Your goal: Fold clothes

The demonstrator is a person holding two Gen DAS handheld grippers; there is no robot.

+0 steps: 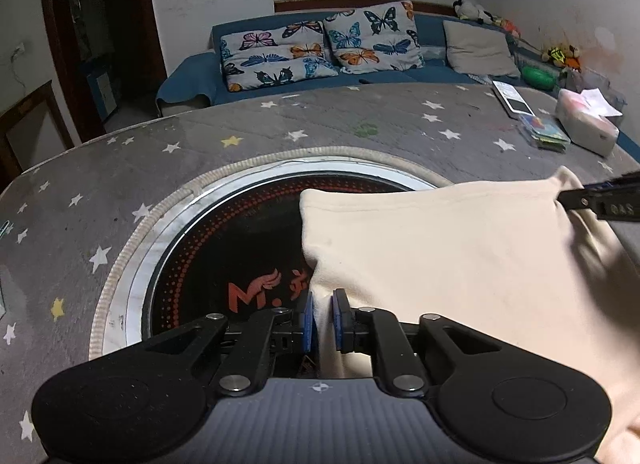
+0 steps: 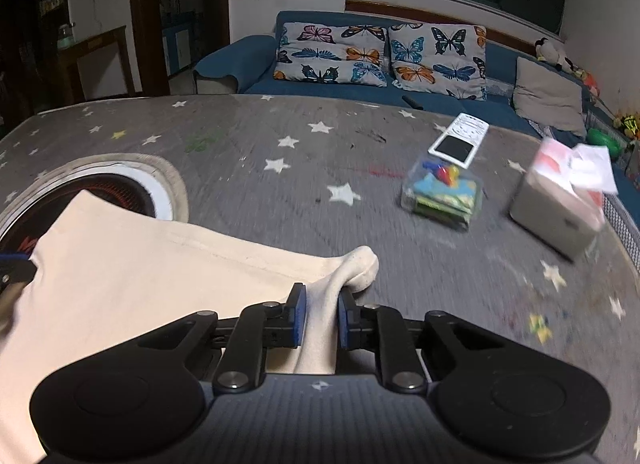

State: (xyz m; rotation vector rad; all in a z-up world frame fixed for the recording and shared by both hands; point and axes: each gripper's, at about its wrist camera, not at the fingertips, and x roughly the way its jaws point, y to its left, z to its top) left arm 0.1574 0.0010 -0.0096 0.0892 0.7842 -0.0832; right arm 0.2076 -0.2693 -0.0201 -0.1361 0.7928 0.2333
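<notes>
Cream garment (image 1: 460,256) stretched between left fingers (image 1: 308,316) and right fingers (image 2: 298,316), both clamping it.

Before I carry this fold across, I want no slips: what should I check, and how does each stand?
1. Left gripper shut on the cream garment: ok.
2. Right gripper shut on its bunched corner: ok.
3. Edge between the grippers taut: ok.
4. Clear box of toys and tissue box apart from the cloth: ok.
5. Cloth off the round black hob: not ok, it overlaps.
6. Lower half lying flat: cannot tell.
</notes>
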